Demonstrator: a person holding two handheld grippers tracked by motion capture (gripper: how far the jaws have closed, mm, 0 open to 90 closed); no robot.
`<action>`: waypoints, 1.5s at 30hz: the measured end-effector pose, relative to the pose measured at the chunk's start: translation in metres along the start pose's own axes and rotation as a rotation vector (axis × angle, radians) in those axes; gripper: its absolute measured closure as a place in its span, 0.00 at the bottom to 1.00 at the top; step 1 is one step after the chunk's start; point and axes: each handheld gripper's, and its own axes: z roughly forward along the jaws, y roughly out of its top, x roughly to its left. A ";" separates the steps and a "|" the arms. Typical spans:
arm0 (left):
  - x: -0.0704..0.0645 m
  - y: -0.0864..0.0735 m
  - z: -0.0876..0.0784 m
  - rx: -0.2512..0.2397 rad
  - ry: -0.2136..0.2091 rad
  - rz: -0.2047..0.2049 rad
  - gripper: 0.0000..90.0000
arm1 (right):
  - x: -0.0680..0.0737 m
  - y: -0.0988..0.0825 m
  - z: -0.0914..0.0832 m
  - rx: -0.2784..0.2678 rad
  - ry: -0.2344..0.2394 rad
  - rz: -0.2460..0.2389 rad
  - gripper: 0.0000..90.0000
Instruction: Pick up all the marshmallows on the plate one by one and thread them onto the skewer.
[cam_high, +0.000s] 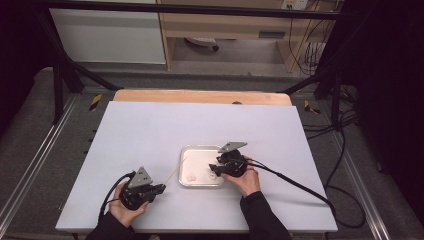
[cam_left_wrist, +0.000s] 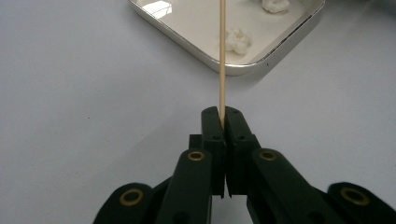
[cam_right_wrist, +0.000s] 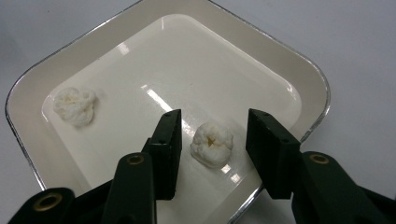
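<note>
On the white surface (cam_high: 150, 135), bare room lies all round the shallow tray (cam_right_wrist: 28, 88), which sits near the front edge. Left claw (cam_left_wrist: 223, 116) pinches a thin wooden skewer (cam_left_wrist: 222, 56) fast, aimed at the tray. Right claw (cam_right_wrist: 212, 135) stands part-open inside the tray, astride one white popcorn piece (cam_right_wrist: 212, 143) without touching; another piece (cam_right_wrist: 74, 106) lies apart.

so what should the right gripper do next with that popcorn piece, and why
Probably close the right gripper the rest of the way on the puffy white popcorn piece. It lies between the open fingers in the shiny square metal tray, with gaps on both sides. The left gripper already pinches the thin wooden skewer, seemingly ready for threading.
</note>
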 end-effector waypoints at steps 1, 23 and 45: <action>0.000 0.000 0.000 0.000 0.000 0.000 0.98 | 0.000 0.000 0.000 0.003 0.002 -0.003 0.64; -0.004 0.000 0.001 -0.012 0.002 0.003 0.98 | 0.003 0.003 -0.011 -0.055 0.019 0.016 0.80; -0.013 0.002 0.001 -0.042 -0.007 0.024 0.98 | 0.008 0.024 -0.062 -0.274 0.266 0.143 0.80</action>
